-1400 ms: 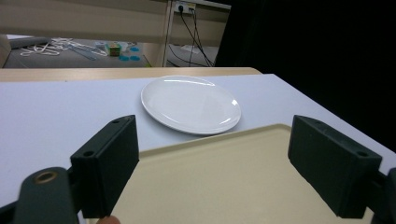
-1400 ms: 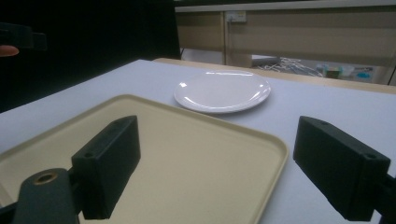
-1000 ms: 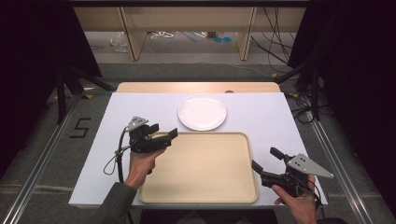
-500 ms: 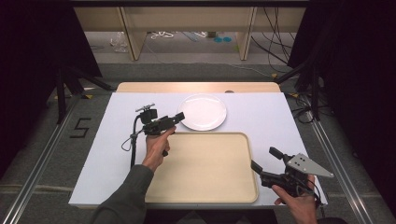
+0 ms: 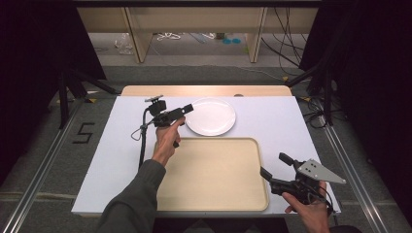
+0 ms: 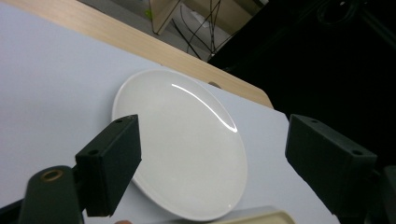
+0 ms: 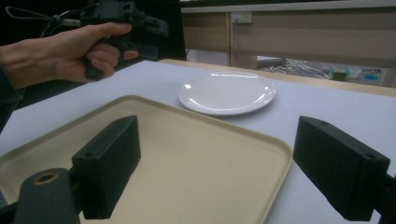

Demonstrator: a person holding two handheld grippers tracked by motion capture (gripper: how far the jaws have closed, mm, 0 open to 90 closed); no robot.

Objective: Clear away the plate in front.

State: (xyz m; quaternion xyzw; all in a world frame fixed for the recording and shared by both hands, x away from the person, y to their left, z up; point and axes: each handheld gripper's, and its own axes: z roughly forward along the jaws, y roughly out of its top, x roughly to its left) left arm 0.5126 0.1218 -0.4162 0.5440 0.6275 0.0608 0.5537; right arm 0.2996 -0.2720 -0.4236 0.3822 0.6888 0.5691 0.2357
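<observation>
A round white plate (image 5: 210, 116) lies empty on the white table cover, just beyond a beige tray (image 5: 214, 194), also empty. My left gripper (image 5: 187, 108) hovers at the plate's left rim, pointing right, held above the table. In the left gripper view its jaws stand wide open with the plate (image 6: 187, 144) below and between them. My right gripper (image 5: 274, 165) rests at the tray's near right corner, open, aimed across the tray (image 7: 187, 163) toward the plate (image 7: 228, 92). The left hand and its gripper (image 7: 154, 23) appear at the upper left of the right gripper view.
A bare wooden strip (image 5: 204, 90) runs along the table's far edge. Beyond it are shelf legs (image 5: 137, 39) and cables (image 5: 286, 43) on the floor. A "5" mark (image 5: 83, 133) sits on the floor at left. Dark curtains flank both sides.
My left gripper has moved away from the tray's left corner, forward and to the right, up to the plate's left rim. The right gripper has stayed put.
</observation>
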